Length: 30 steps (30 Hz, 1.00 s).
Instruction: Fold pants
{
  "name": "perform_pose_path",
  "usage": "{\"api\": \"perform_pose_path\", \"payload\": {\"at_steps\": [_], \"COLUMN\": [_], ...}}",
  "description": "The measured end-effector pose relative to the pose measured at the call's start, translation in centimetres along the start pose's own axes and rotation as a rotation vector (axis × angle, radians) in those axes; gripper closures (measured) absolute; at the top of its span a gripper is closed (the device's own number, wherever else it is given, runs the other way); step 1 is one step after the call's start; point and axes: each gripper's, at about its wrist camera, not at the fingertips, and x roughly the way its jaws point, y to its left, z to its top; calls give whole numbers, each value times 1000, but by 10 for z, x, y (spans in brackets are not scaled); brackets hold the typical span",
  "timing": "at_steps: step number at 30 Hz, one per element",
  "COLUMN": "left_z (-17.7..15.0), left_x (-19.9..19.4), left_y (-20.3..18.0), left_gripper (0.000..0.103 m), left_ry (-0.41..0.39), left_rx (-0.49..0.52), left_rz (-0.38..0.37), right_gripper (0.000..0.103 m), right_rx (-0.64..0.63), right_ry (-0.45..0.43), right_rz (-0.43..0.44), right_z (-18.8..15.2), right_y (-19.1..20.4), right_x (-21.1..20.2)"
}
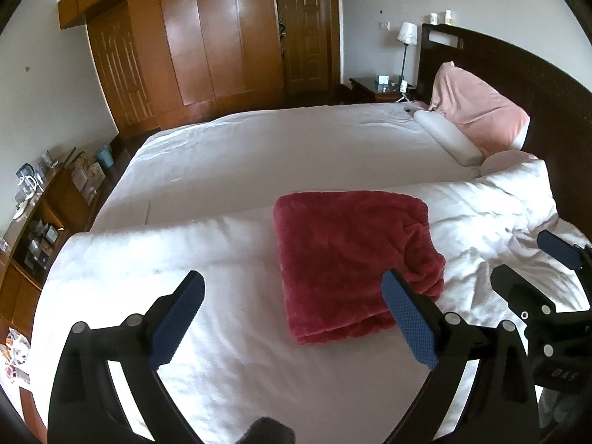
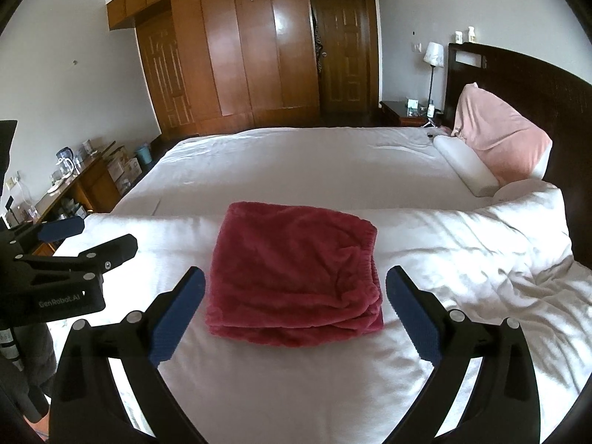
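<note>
The red fleece pants point(image 1: 351, 259) lie folded into a thick rectangle on the white duvet point(image 1: 229, 259); they also show in the right wrist view point(image 2: 296, 270). My left gripper point(image 1: 292, 288) is open and empty, just in front of the pants and to their left. My right gripper point(image 2: 296, 285) is open and empty, its fingers on either side of the pants' near edge, above it. The right gripper shows at the right edge of the left wrist view point(image 1: 532, 259). The left gripper shows at the left edge of the right wrist view point(image 2: 88, 236).
A pink pillow point(image 2: 499, 137) and a white bolster point(image 2: 466, 166) lie against the dark headboard point(image 2: 536, 85) at the right. A wooden wardrobe point(image 2: 240, 48) stands behind the bed. A low cluttered shelf point(image 2: 74, 185) runs along the left wall. A nightstand with a lamp point(image 2: 433, 55) stands far right.
</note>
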Motion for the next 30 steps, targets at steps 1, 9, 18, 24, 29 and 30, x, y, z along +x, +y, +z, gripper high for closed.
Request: {"api": "perform_pose_path", "payload": {"at_steps": [1,9,18,24,29,30], "left_z": [0,1,5,8,8,8], "left_x": [0,5,10,14,16,16], "left_y": [0,1,-8,-14,-16,-15], "left_gripper": [7,7,7,7,7,7], "left_ry": [1,25,24,29,28,24], "left_rx": [0,-12,18,36,44,46], "left_rz": [0,-31,-4,-2,-9,-9], "right_gripper": [4,4,4,4,4,4], "right_rx": [-1,3,13,7,3,1], "right_ry": [1,22,12,39,41,40], "right_rz": [1,1,-11,-15,-15,-16], "right_z": [0,3,8,7,7,7], "right_y": [1,-2,-9,-10,-9,-9], "right_x": [0,3,2,6,7,7]}}
